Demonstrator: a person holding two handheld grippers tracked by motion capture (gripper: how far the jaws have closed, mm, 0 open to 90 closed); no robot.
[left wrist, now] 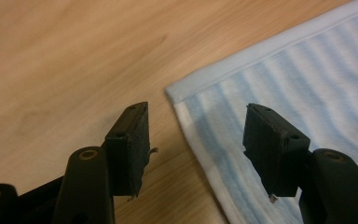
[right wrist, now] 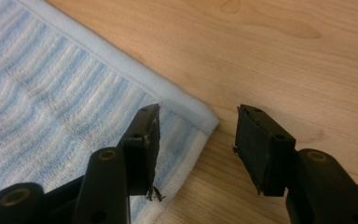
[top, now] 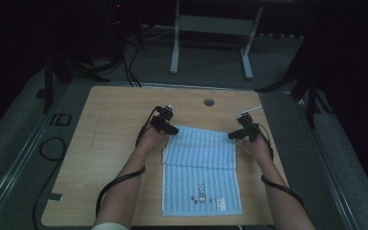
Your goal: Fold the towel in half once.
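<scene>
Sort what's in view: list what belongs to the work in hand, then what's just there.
In the job:
- blue-and-white striped cloth towel
- left gripper, jaws open at a far corner
- right gripper, jaws open at the other

Just there:
- light wooden table
- grey metal stand

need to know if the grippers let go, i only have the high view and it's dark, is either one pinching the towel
Observer: No. In the left gripper view the left gripper is open, and the towel corner lies flat under the gap with no pad pressing it.
Operator: and the right one
Observer: In the right gripper view the right gripper is open too. The towel's corner lies flat on the table beneath the gap between its jaws.
Operator: is the towel edge lifted or bunched at those corners
Observer: Both corners lie flat, with the pale hem smooth against the wood.
</scene>
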